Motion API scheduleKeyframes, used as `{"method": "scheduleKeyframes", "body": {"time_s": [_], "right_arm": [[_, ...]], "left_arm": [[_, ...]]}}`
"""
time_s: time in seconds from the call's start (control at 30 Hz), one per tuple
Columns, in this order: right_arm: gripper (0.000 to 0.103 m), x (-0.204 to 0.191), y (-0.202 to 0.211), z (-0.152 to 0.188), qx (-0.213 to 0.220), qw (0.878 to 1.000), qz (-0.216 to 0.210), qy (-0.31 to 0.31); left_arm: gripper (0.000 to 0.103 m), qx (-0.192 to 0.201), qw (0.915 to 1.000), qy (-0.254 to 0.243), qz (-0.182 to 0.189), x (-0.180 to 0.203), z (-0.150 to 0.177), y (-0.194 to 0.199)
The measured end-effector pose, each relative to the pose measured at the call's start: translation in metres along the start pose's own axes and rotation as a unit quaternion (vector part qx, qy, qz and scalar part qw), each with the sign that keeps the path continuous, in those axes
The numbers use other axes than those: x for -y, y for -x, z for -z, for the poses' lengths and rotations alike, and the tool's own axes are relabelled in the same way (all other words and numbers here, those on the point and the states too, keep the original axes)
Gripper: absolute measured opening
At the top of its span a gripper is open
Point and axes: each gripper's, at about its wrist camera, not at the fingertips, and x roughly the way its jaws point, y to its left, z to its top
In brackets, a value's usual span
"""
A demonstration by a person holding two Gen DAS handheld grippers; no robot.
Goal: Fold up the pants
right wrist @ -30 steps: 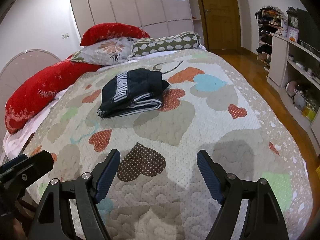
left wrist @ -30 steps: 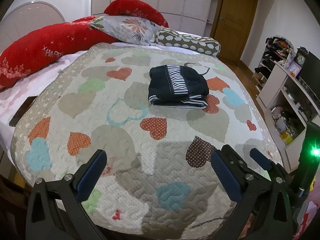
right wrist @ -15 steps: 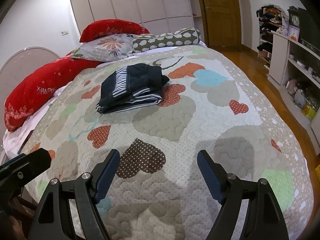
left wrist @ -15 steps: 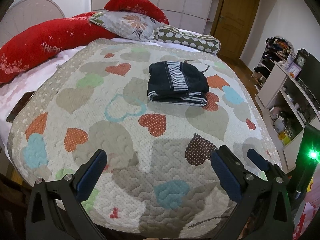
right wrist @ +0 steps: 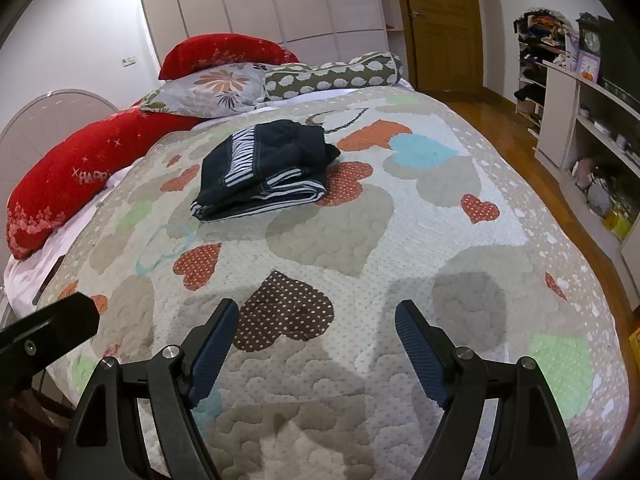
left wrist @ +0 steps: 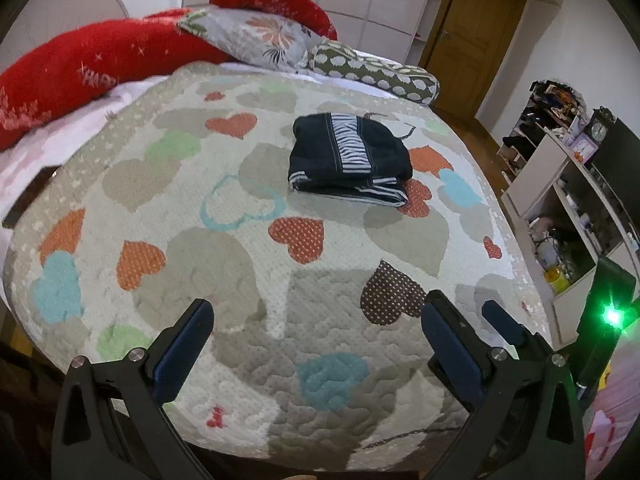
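The pants (left wrist: 348,160) lie on the bed, on the heart-print quilt (left wrist: 240,280), as a compact dark bundle with a zebra-striped band across the top and striped edges showing along the near side. Several layers are stacked on one another, and the outline is roughly rectangular, so the folding appears complete or very nearly so. One corner of fabric sticks out on the door side in the right wrist view (right wrist: 264,168); this may warrant a small tuck, though it is a minor defect. The left tongs (left wrist: 316,328) are spread wide and hold nothing; only quilt shows between the blue pads (left wrist: 184,344). The right tongs (right wrist: 316,332) are likewise released and empty, pads (right wrist: 420,354) well apart. Both tools hover over the near part of the quilt, well apart from the pants and touching no fabric. Judged from this layout, no grasp is in progress and the remaining work is limited to an optional tidy of the loose corner or to ending the task. Behind the bundle, a red pillow (right wrist: 72,184), a floral pillow (right wrist: 216,88) and a spotted bolster (right wrist: 332,74) rest at the head of the bed. A shelf unit (right wrist: 592,128) stands along the wall on the right, with a wooden door (right wrist: 444,24) beyond.
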Motion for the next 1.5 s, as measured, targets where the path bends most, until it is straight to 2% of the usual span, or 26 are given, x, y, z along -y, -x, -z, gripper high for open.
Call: {"method": "scheduleKeyframes", "body": {"time_s": [0.4,0.7,0.93,1.5], "right_arm": [[0.084,0.002,-0.003,0.001,-0.004,1.0,0.0,-0.002],[0.084,-0.006,0.0,0.003,0.001,1.0,-0.002,0.013],[0.084,-0.011,-0.003,0.006,0.0,1.0,-0.003,0.023],[0.084,-0.007,-0.003,0.007,0.002,1.0,0.002,0.014]], "left_arm": [[0.103,-0.006,1.0,0.008,0.001,0.001,0.002,-0.004],[0.103,0.022,0.9996,-0.009,-0.017,0.001,0.003,0.004],[0.103,0.013,0.9991,-0.018,-0.036,0.001,0.004,-0.005],[0.103,0.005,0.9991,-0.023,-0.034,0.003,0.005,-0.008]]}}
